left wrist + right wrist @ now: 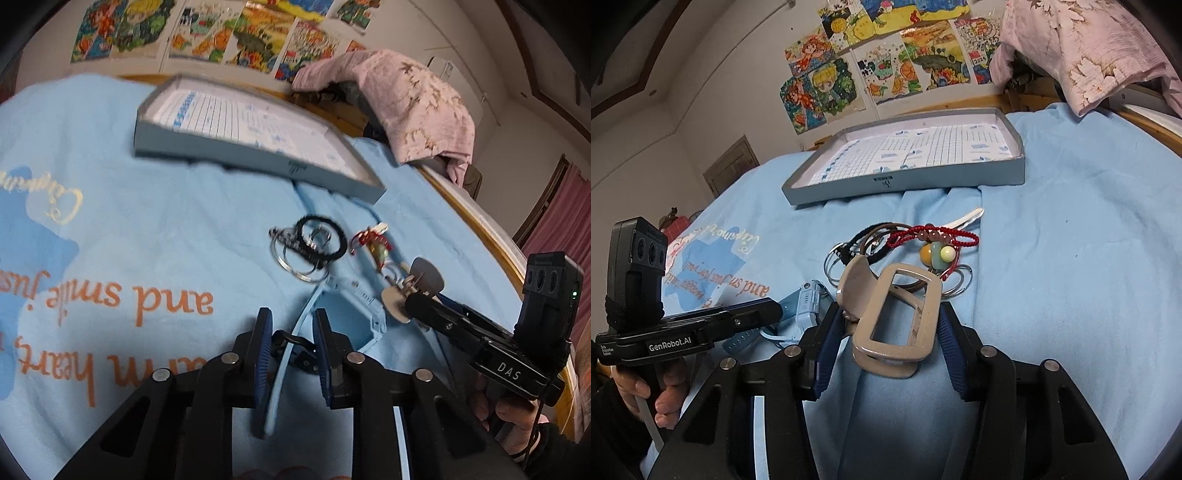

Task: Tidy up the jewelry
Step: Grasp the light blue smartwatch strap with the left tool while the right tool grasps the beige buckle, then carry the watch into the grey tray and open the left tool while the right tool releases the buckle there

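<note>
Beige hair claw clamped in right gripper, left gripper pinching blue watch strap — thin strap prob slips out w/ any tug.

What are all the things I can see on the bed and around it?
tray: one, grey-blue, paper-lined, far on the bed
blanket: one, light blue, with orange words
hair claw clip: one, beige, between the right gripper's fingers
watch strap: one, light blue, between the left gripper's fingers
bracelet: one, red cord with beads, in the pile
black band: one, in the pile
metal rings: several, silver
drawings: many, colourful, on the wall
pink cloth: one, flowered, far right
left gripper: black
right gripper: black
hand: holding left gripper's handle
</note>
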`<state>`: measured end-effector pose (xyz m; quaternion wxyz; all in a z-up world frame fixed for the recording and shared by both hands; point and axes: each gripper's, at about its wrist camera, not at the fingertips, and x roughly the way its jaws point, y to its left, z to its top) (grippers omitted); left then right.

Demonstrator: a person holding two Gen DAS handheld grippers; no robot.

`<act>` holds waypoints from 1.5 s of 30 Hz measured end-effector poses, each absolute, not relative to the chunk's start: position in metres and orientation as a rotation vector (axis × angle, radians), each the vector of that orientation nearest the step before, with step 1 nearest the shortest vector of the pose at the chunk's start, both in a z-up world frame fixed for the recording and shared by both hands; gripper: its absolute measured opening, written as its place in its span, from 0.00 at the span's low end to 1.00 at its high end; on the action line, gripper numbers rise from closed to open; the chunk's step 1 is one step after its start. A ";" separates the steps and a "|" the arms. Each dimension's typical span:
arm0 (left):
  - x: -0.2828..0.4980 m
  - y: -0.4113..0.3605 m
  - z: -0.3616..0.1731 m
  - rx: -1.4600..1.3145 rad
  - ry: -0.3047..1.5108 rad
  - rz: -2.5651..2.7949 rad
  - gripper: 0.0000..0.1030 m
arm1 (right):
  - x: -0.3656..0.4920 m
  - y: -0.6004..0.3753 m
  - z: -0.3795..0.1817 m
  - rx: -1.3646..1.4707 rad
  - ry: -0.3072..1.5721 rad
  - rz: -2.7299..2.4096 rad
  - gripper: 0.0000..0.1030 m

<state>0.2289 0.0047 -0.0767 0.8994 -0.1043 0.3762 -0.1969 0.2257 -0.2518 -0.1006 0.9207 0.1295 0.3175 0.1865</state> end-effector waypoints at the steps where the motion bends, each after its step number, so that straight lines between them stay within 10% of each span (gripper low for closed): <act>1: 0.226 0.005 -0.072 -0.208 0.758 -0.405 0.18 | 0.223 -0.253 -0.099 0.270 0.638 0.382 0.45; 5: 0.220 -0.002 -0.062 -0.159 0.741 -0.411 0.07 | 0.218 -0.257 -0.094 0.282 0.608 0.384 0.45; 29: 0.216 -0.005 -0.085 -0.134 0.958 -0.432 0.15 | 0.215 -0.257 -0.097 0.294 0.619 0.410 0.45; 45: 0.230 -0.001 -0.025 -0.107 0.696 -0.361 0.10 | 0.219 -0.258 -0.071 0.287 0.519 0.402 0.44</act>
